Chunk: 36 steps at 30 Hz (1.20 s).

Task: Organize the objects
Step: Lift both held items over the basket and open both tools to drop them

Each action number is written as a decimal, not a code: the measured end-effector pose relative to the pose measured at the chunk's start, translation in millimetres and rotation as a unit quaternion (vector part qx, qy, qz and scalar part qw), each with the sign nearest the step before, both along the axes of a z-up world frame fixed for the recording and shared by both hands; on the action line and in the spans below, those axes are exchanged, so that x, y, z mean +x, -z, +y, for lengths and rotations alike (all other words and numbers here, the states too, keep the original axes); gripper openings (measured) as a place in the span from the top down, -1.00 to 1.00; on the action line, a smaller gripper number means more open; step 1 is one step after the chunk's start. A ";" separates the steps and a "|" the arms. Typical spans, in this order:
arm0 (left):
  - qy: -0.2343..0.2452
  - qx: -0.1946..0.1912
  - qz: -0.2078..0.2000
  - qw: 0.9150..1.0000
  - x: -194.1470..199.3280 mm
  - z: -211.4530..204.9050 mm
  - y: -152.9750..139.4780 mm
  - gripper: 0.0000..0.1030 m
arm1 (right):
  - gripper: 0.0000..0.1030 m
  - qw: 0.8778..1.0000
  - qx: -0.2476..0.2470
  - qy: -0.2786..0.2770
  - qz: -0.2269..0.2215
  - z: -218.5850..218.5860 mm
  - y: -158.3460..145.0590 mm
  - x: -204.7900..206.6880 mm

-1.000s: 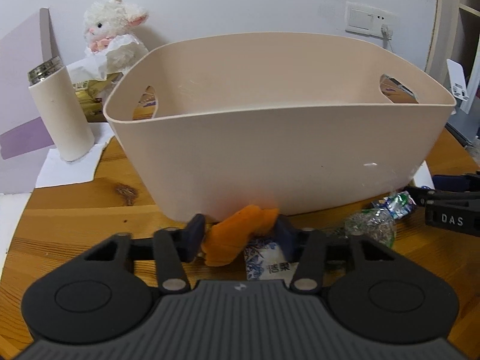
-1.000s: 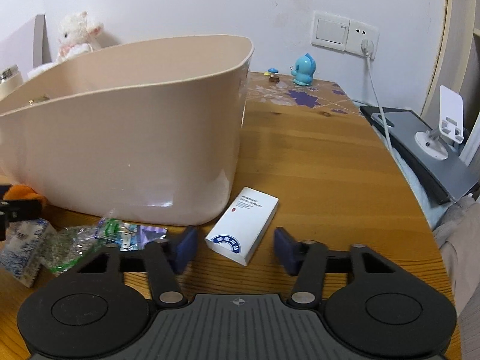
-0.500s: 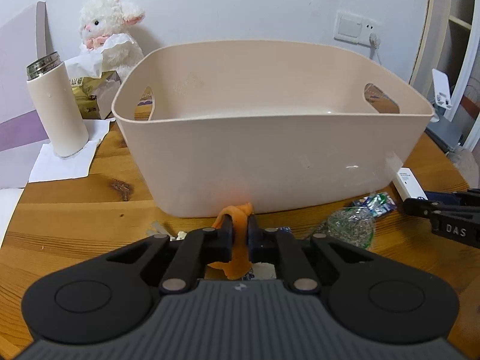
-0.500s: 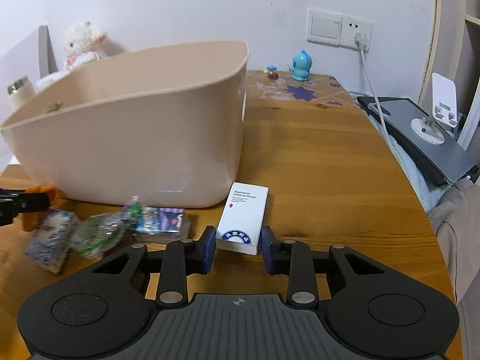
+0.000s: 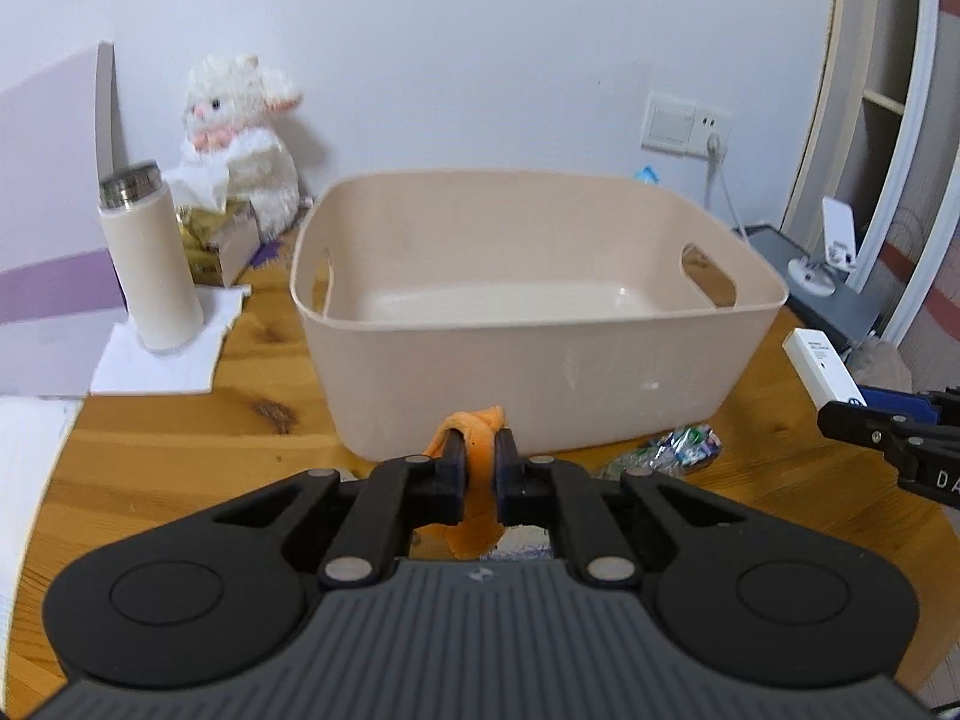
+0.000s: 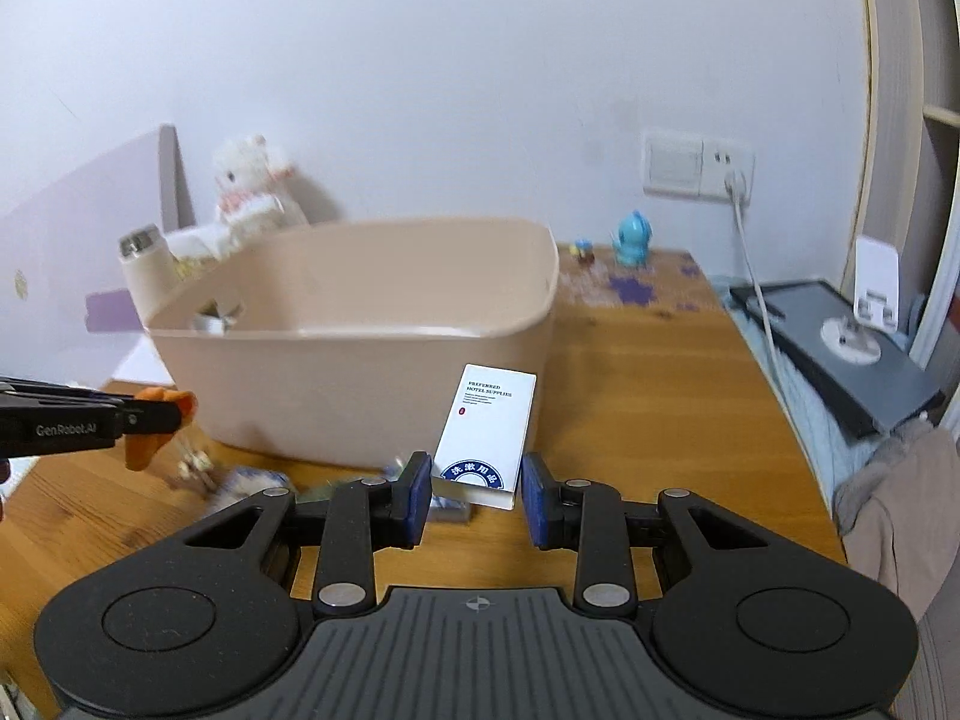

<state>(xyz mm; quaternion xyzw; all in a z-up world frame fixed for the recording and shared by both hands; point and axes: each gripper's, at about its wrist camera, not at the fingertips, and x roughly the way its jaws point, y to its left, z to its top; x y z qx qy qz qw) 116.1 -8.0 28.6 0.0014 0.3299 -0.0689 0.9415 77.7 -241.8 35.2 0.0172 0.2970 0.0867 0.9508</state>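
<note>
The left hand-held gripper (image 5: 478, 468) is closed tight on a soft orange piece (image 5: 474, 429), and the right hand-held gripper (image 6: 475, 495) clamps a white box (image 6: 489, 429) by its near end. Both are raised near the beige basket (image 5: 528, 378), probably to drop them inside it. Each thing sticks out just beyond its fingertips, with the basket farther behind.

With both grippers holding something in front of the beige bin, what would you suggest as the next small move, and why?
Probably carry both forward over the bin's rim before releasing. The left gripper is shut on the orange item, and the right gripper on the white box; both loads hang short of the near wall, and the bin looks empty.
</note>
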 end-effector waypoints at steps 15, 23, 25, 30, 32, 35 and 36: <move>-0.004 0.006 -0.075 0.997 19.5 -1.4 -58.6 0.80 | 0.43 0.997 -0.008 -0.015 -0.072 27.0 -56.2 36.8; -0.025 0.014 -0.052 0.998 69.2 -13.3 -47.1 0.80 | 0.43 0.998 -0.017 -0.009 -0.059 40.1 -54.2 73.0; -0.034 0.001 -0.027 0.999 82.9 -13.2 -37.8 0.80 | 0.43 0.999 -0.017 -0.007 -0.049 43.5 -49.2 83.0; -0.051 0.037 0.002 0.998 109.5 -20.7 -10.4 0.80 | 0.43 1.000 -0.028 -0.004 -0.013 52.5 -28.1 105.3; -0.052 0.030 0.026 0.998 117.6 -20.7 -0.2 0.80 | 0.43 0.999 -0.036 -0.002 0.001 54.9 -17.9 112.3; -0.053 0.035 0.043 0.997 123.0 -22.3 12.3 0.80 | 0.43 0.998 -0.052 -0.005 0.027 58.6 -4.5 122.6; -0.055 0.045 0.043 0.997 124.0 -23.4 16.0 0.80 | 0.43 0.998 -0.058 -0.006 0.034 59.3 -0.4 125.0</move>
